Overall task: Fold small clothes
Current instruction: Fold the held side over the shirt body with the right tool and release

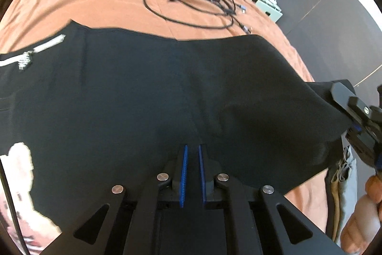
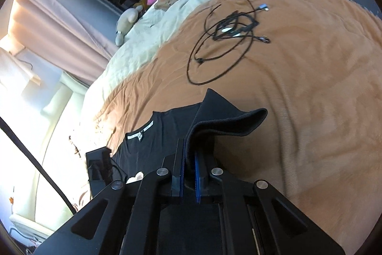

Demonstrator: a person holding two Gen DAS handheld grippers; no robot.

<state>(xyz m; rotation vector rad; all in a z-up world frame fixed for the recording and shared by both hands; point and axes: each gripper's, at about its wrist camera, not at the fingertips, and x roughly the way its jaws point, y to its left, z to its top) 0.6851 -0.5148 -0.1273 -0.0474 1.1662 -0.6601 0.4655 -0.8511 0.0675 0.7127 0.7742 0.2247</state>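
Nearest to us, our left gripper (image 1: 192, 147) has its jaws drawn narrow, a thin gap between the blue pads, over the near edge of the black garment (image 1: 143, 92); whether cloth sits in that gap we cannot tell. Our right gripper (image 2: 189, 147) has its jaws clamped on the garment's ribbed hem, which rises from the pads and curls over to the right, lifted off the orange blanket (image 2: 310, 87). The rest of the garment lies spread on the bed, its white neck label (image 1: 28, 56) to the left. Farther out, a coiled black cable (image 1: 195, 4) rests on the blanket, apart from the cloth. The risk we judge: only a narrow strip of hem is pinched, so a quick pull could slip it free, and the fold could land crooked or bunched.
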